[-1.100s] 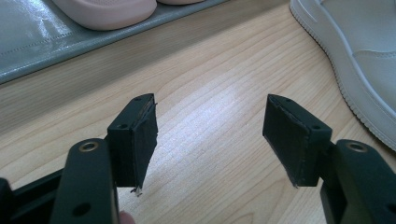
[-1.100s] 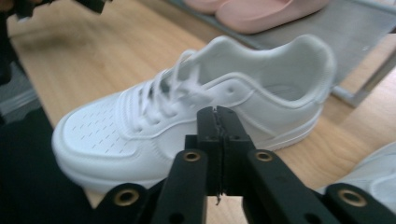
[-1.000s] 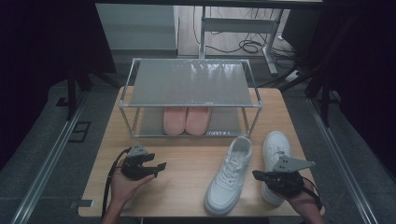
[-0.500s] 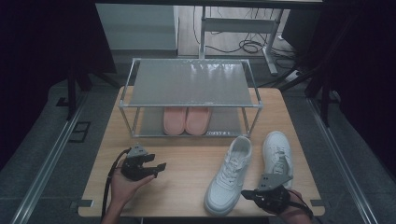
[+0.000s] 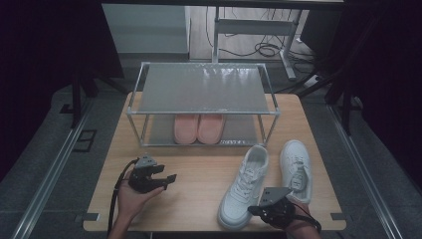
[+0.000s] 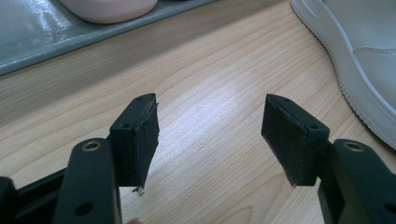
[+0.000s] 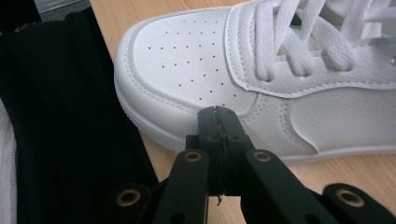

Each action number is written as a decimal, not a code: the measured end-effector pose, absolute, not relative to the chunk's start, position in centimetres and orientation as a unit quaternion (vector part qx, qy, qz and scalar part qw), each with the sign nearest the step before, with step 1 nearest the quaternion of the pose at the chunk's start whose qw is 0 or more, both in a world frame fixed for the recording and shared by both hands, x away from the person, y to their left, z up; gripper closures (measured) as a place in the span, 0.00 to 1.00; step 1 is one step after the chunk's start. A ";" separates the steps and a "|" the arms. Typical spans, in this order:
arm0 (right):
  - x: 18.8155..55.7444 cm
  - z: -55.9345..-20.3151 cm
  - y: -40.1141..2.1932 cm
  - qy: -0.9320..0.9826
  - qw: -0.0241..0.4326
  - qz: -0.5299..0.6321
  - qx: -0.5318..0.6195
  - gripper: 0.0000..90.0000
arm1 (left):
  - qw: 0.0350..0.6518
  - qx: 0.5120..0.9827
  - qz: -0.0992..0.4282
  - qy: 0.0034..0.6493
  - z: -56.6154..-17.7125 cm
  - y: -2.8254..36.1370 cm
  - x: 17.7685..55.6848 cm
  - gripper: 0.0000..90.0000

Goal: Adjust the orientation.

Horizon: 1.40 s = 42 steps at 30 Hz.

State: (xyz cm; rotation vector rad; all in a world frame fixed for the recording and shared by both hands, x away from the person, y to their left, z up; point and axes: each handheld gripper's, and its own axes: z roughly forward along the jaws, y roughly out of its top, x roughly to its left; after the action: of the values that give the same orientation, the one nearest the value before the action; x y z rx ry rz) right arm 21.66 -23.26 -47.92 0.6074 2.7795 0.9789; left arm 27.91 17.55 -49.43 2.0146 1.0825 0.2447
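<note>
Right hand-held gripper point(image 7: 218, 114) pressed closed, empty, beside white sneaker point(image 7: 261, 70) — left hand-held gripper point(image 6: 210, 135) wide apart, empty.

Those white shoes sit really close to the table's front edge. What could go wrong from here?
The right gripper is shut, its tips right by the near sneaker, whose toe reaches the table's front edge. A push there could slide it off. With jaws shut it cannot grasp the shoe until they open. The other sneaker lies close alongside, so swinging the near one might knock it askew. The left gripper is open over bare wood, apart from both.
</note>
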 end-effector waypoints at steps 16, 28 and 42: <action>22.8 -48.1 -21.6 0.918 0.047 0.338 0.200 1.00 | 0.404 0.800 0.093 0.435 -49.8 17.8 28.1 0.41; 25.1 -48.3 -18.5 0.917 0.030 0.347 0.195 1.00 | 0.402 0.797 0.095 0.439 -49.9 18.0 28.1 0.41; 26.7 -48.4 -16.6 0.917 0.040 0.346 0.195 1.00 | 0.398 0.799 0.094 0.442 -50.1 18.1 28.2 0.41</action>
State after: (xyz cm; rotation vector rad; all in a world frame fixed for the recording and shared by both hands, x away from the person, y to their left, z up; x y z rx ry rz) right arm 26.74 -16.58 -48.40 0.5960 2.8097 1.0593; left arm 28.23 18.07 -50.10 2.0228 1.1185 0.2383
